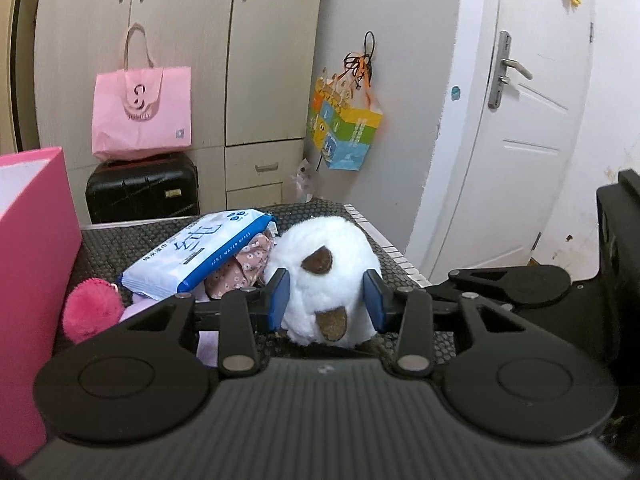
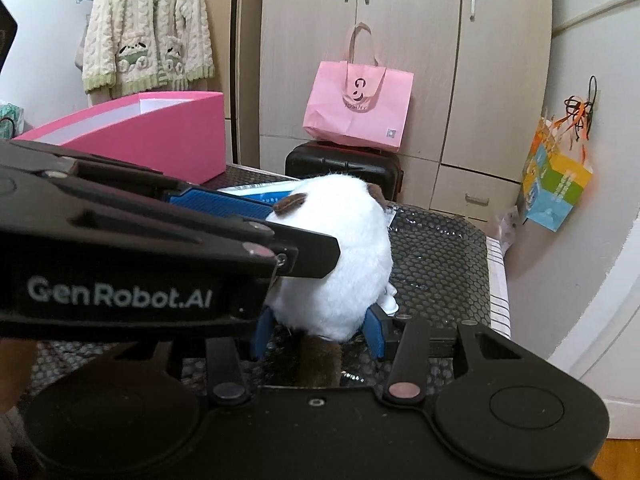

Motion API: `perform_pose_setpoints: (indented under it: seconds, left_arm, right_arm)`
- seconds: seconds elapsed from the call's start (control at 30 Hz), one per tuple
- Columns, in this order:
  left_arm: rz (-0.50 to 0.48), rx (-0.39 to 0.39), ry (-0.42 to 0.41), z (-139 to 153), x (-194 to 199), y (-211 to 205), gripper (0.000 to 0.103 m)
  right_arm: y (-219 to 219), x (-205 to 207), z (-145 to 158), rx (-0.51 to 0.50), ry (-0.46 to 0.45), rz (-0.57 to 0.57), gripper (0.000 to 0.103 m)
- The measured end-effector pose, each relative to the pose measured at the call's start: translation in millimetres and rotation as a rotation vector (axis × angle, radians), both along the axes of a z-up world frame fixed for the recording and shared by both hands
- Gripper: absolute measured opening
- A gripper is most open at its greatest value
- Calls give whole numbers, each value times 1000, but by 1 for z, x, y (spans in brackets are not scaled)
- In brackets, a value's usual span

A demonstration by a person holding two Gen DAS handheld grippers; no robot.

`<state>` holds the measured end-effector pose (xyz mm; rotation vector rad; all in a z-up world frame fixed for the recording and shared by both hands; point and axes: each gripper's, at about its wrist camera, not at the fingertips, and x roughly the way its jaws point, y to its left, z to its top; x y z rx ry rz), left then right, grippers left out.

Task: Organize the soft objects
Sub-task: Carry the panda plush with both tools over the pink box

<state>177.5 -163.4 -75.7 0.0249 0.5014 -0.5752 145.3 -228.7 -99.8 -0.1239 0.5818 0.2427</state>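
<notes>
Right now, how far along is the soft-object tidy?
Done: nothing visibly; what shows of the pink box interior is bare.
In hand: both the left gripper and right gripper are clamped on the white plush.
Left: wipes pack, floral cloth and pink pompom lie on the mat beside the box.

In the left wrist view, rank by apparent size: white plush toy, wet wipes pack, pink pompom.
1. Wet wipes pack and white plush toy: about alike; the toy sits nearer the camera, so unsure.
2. Pink pompom: clearly smallest.
</notes>
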Motion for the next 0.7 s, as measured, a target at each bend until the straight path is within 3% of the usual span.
perform_pose_setpoints:
  seconds: [0.7]
  left_arm:
    - [-81, 60, -10, 37, -62, 61, 38]
  right_arm:
    - [52, -65, 37, -16, -10, 62, 51]
